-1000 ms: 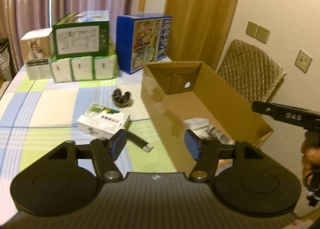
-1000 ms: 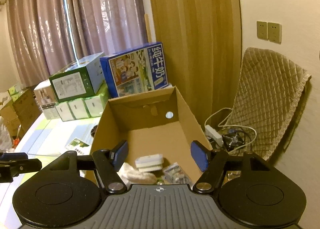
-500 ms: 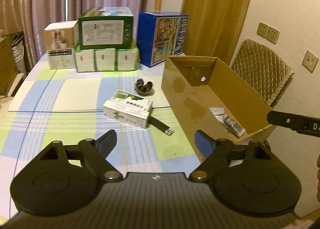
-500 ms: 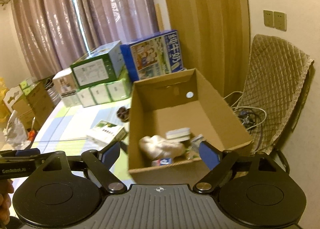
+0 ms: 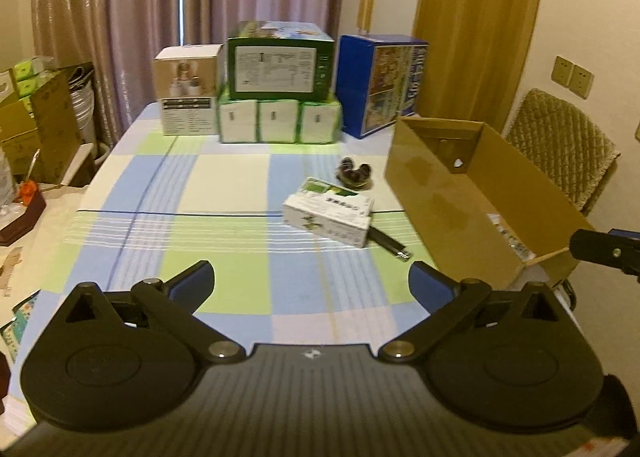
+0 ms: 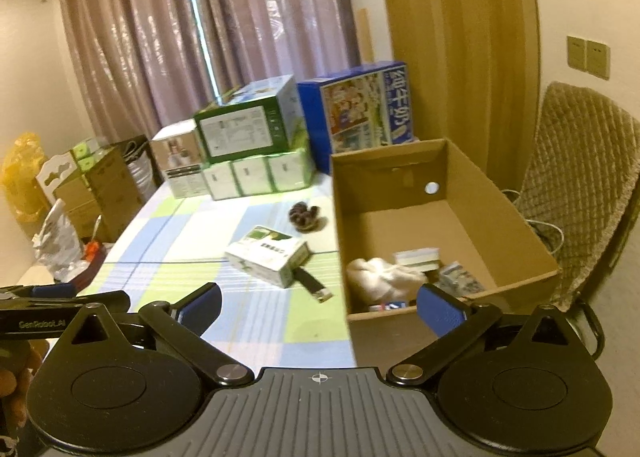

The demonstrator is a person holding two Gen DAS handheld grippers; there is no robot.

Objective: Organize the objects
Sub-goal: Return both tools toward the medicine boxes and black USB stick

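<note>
A white and green carton (image 5: 330, 213) (image 6: 267, 255) lies flat on the checked tablecloth, with a thin black strip (image 5: 390, 244) (image 6: 313, 284) poking out from under its near end. Behind it sits a small dark clump (image 5: 354, 172) (image 6: 305, 214). The open cardboard box (image 5: 448, 193) (image 6: 504, 217) stands at the table's right side and holds a white cloth (image 6: 382, 275), a small flat box (image 6: 416, 259) and a packet (image 6: 460, 277). My left gripper (image 5: 311, 280) and right gripper (image 6: 318, 307) are both open, empty and held back from the table's near end.
Several stacked cartons stand at the table's far end: a green one (image 5: 280, 61), white packs (image 5: 278, 121), a blue milk carton (image 5: 380, 85), a beige box (image 5: 186, 91). A padded chair (image 6: 580, 185) stands right of the box. Clutter and cardboard (image 5: 36, 125) sit on the floor at left.
Both grippers have pulled back and up from the cardboard box, so more of the table shows. Both sets of jaws have spread wider. Nothing on the table moved.
</note>
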